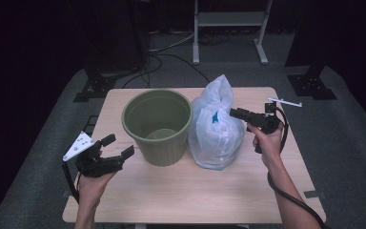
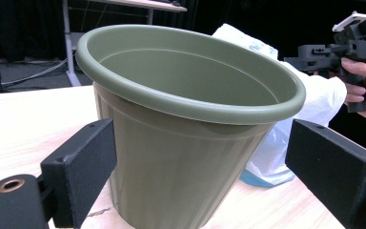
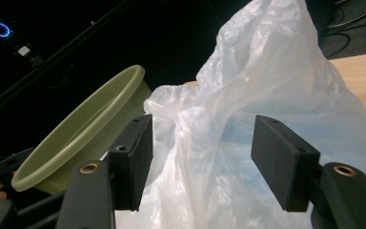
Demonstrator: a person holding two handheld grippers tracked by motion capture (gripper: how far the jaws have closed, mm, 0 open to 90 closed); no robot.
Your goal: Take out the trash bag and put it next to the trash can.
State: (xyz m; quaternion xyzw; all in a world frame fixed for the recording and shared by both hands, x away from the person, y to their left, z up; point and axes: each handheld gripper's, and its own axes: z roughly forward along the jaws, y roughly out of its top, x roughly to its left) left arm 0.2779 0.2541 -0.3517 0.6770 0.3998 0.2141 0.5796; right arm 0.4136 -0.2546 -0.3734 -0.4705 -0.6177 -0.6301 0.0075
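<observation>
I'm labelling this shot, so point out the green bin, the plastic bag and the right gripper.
green bin [image 1: 164, 143], high view, front wall.
plastic bag [image 1: 217, 138], high view, bulging lower body.
right gripper [image 1: 232, 112], high view, jaw tips at the bag.

Bottom of the olive-green ribbed plastic bucket [image 2: 186, 157] cut off by the lower frame edge, contents of the knotted translucent white plastic bag [image 1: 215, 129] at frame centre too blurred to tell.
</observation>
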